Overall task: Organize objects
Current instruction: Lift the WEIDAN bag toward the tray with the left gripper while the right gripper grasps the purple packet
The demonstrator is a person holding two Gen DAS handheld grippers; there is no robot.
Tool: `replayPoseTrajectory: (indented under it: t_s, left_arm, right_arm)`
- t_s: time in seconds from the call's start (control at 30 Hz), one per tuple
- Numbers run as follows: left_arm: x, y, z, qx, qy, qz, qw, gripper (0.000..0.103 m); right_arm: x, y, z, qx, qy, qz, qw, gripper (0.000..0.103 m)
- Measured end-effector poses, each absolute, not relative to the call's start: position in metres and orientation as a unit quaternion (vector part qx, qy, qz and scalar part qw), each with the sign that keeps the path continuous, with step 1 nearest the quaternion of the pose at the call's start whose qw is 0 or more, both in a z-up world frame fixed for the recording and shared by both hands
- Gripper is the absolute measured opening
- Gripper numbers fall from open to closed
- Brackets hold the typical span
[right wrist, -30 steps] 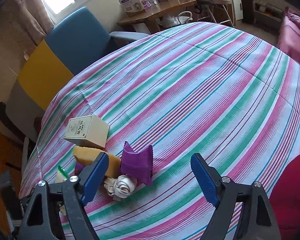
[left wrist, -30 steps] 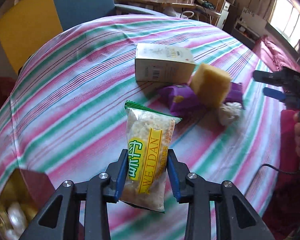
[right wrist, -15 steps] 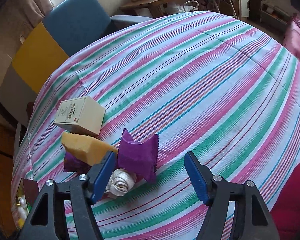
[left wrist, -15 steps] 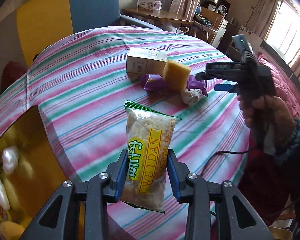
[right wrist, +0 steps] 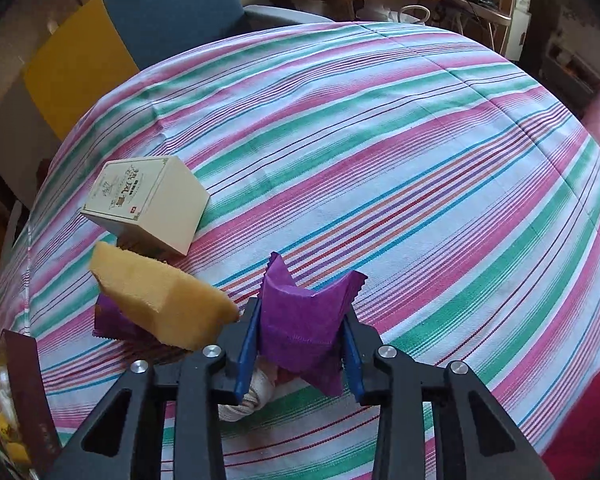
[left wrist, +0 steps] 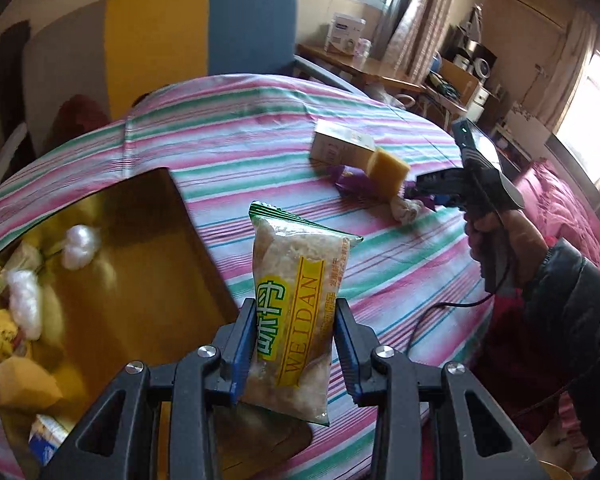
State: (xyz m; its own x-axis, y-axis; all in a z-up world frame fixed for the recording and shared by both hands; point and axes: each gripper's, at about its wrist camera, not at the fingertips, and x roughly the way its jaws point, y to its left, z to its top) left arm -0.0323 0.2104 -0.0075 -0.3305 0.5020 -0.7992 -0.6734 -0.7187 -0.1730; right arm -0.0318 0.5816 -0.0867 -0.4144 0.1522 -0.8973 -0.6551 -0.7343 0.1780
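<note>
My left gripper (left wrist: 296,344) is shut on a clear WEIDAN snack packet (left wrist: 296,304) with a yellow label, held upright above the right edge of an open gold-lined box (left wrist: 132,280). My right gripper (right wrist: 300,344) is shut on a purple packet (right wrist: 300,320) at the table. It also shows in the left wrist view (left wrist: 428,196), among the pile. A yellow sponge (right wrist: 160,300), a second purple packet (right wrist: 112,320) and a white cloth bundle (right wrist: 248,396) lie beside it.
A cream carton (right wrist: 148,200) stands behind the sponge on the striped tablecloth (right wrist: 380,140). The box holds several wrapped items (left wrist: 24,304). A blue and yellow chair (left wrist: 204,28) stands at the far side. A cable (left wrist: 440,312) hangs by the right hand.
My left gripper has carried the snack packet left, over the gold box. My right gripper has moved down onto the pile and closed on the purple packet.
</note>
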Motion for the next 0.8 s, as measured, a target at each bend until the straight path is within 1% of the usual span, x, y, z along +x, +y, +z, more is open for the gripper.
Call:
replayPoseTrajectory:
  t_s: [0.37,0.8]
  left_arm:
    - [-0.023,0.137,0.0,-0.43,0.088,0.86,0.259,0.037]
    - [-0.015,0.08,-0.007,-0.436,0.063,0.873,0.209,0.037]
  right_arm:
    - [-0.027,0.58,-0.088,-0.489,0.247,0.799,0.249,0.04]
    - [-0.033,0.571,-0.089,-0.491,0.204,0.807,0.256,0.04]
